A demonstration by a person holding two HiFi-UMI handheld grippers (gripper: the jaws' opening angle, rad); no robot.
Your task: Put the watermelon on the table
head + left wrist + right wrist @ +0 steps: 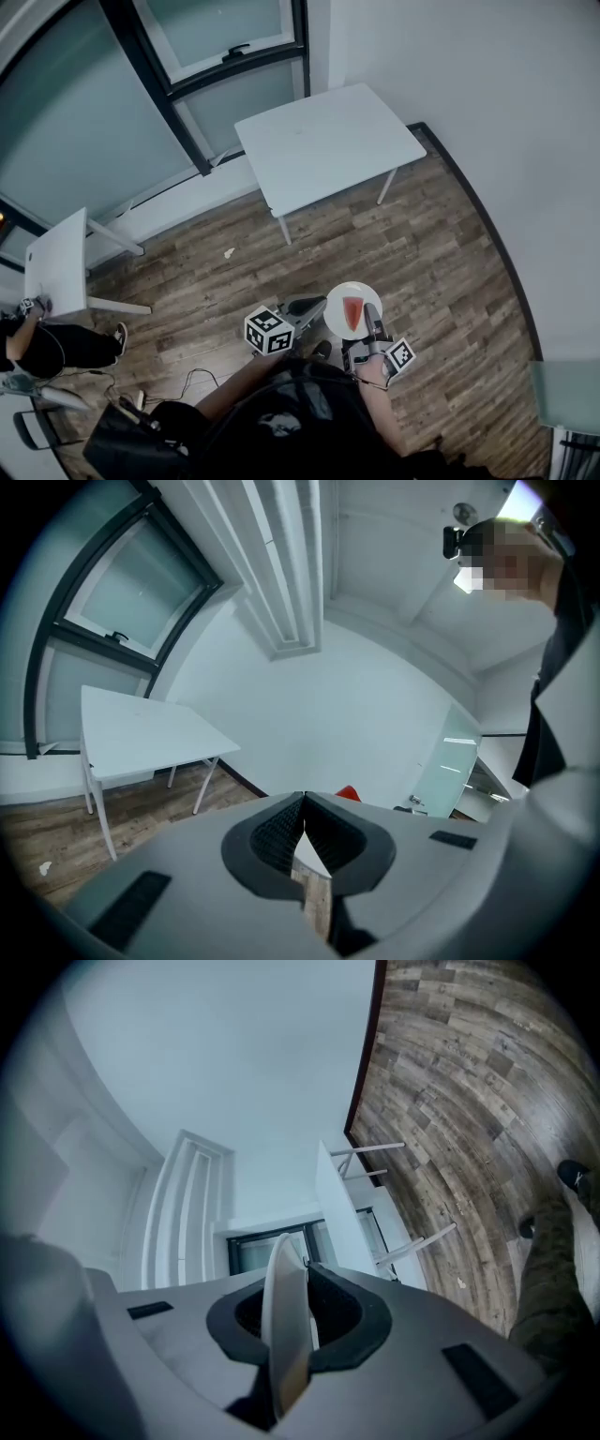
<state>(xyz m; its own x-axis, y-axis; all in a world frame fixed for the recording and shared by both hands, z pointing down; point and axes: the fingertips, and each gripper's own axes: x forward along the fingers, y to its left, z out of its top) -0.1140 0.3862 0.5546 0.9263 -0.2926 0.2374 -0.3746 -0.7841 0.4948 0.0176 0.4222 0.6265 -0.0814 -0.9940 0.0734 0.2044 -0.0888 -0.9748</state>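
A red watermelon slice (352,311) lies on a small white plate (339,298) held above the wood floor, in front of the person. My right gripper (372,326) is shut on the plate's near rim; in the right gripper view the plate (286,1326) stands edge-on between the jaws (298,1265). My left gripper (314,307) is just left of the plate, and its tips (302,801) meet with nothing seen between them. The slice's tip (348,793) shows over its right jaw. The white table (323,145) stands ahead by the window, also seen as the table (141,733) in the left gripper view.
A second white table (58,262) stands at the left, with a seated person (47,347) beside it. Cables (187,380) trail on the floor near my feet. A white wall runs along the right, with a glass panel (562,384) at the lower right.
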